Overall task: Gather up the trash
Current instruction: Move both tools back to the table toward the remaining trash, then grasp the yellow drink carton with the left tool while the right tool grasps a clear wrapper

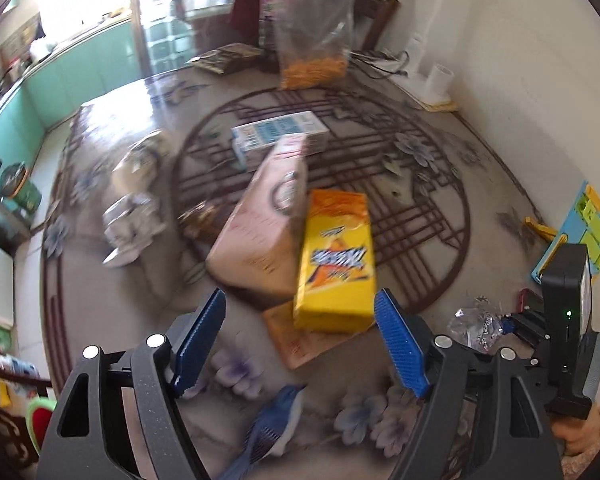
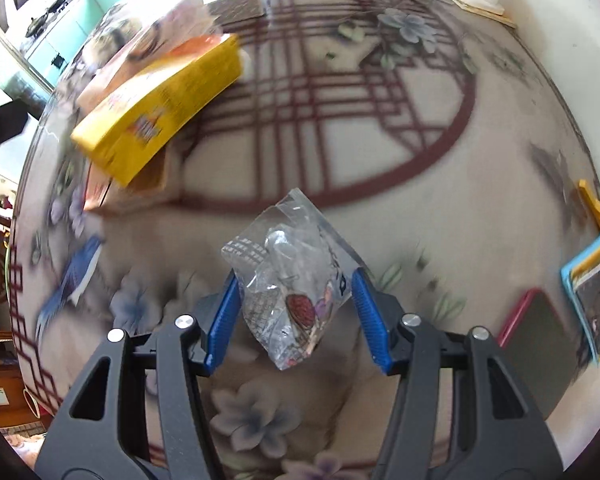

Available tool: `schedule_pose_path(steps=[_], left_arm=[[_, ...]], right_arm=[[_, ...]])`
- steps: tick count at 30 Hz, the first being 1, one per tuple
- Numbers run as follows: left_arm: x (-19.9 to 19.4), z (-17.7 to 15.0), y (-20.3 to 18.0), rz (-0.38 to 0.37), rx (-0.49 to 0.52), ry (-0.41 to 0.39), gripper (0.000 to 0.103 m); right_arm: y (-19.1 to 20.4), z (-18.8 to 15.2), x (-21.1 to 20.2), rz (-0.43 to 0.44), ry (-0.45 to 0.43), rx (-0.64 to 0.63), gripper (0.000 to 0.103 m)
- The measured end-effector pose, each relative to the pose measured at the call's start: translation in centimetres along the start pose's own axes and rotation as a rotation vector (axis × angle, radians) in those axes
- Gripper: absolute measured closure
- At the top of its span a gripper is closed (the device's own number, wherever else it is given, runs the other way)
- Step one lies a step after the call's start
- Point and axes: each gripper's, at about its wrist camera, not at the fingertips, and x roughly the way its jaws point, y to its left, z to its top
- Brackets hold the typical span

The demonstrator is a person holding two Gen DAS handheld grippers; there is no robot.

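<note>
1. Left wrist view: the left gripper [image 1: 300, 320] sits at the bottom of the frame with its blue pads [image 1: 204, 334] spread wide and nothing between them.
2. Just above the open jaws, at frame centre, a yellow snack box [image 1: 334, 264] leans on a pink carton [image 1: 260, 224]; a flat orange packet [image 1: 290, 336] lies under the yellow box's near end.
3. Higher in the frame a blue-and-white box [image 1: 278, 134] lies flat on the patterned tablecloth [image 1: 440, 208], and a clear bag of orange snacks [image 1: 314, 32] stands at the top centre.
4. Crumpled white wrappers [image 1: 130, 220] lie at the left middle, blurred.
5. At the lower right of this view a crumpled clear wrapper [image 1: 476, 324] lies on the cloth beside the black body of the other tool.
6. Right wrist view: the right gripper [image 2: 296, 312] is at the bottom centre, its jaws partly open on either side of the clear wrapper [image 2: 288, 280]. The left pad looks to touch the plastic; whether the right pad does cannot be told, so a firm grip is uncertain.
7. The yellow snack box [image 2: 160, 108] appears at the upper left of this frame, well apart from the wrapper.
8. A red-edged phone [image 2: 540, 344] lies at the lower right.
</note>
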Motion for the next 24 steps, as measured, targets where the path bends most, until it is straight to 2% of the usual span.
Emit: schedule_pose_path(steps=[7, 11, 12, 13, 15, 19, 20, 24], left_arm=[[5.4, 3.1, -2.5, 0.040, 0.041, 0.111, 0.030], [8.0, 4.0, -3.0, 0.047, 0.055, 0.170, 0.030], [8.5, 4.1, -3.1, 0.047, 0.059, 0.183, 0.030], [9.1, 4.1, -3.1, 0.045, 0.061, 0.201, 0.029], [10.1, 4.1, -3.1, 0.034, 0.054, 0.236, 0.029], [10.7, 4.5, -3.4, 0.043, 0.069, 0.231, 0.026], [10.7, 4.6, -3.4, 0.041, 0.070, 0.224, 0.027], [10.5, 5.0, -3.1, 0.056, 0.073, 0.194, 0.045]], right_arm=[[-1.7, 3.7, 1.0, 0.037, -0.017, 0.018, 0.049], [-2.4, 4.6, 1.5, 0.078, -0.006, 0.032, 0.047], [-2.4, 4.6, 1.4, 0.087, -0.005, 0.040, 0.045], [-2.7, 5.0, 1.5, 0.098, -0.004, 0.049, 0.037], [-3.2, 4.9, 1.2, 0.115, -0.008, 0.064, 0.030], [-3.9, 5.5, 1.5, 0.126, 0.003, 0.074, 0.030], [-4.0, 5.5, 1.5, 0.125, 0.007, 0.075, 0.030], [-5.2, 5.4, 1.7, 0.123, 0.007, 0.098, 0.030]])
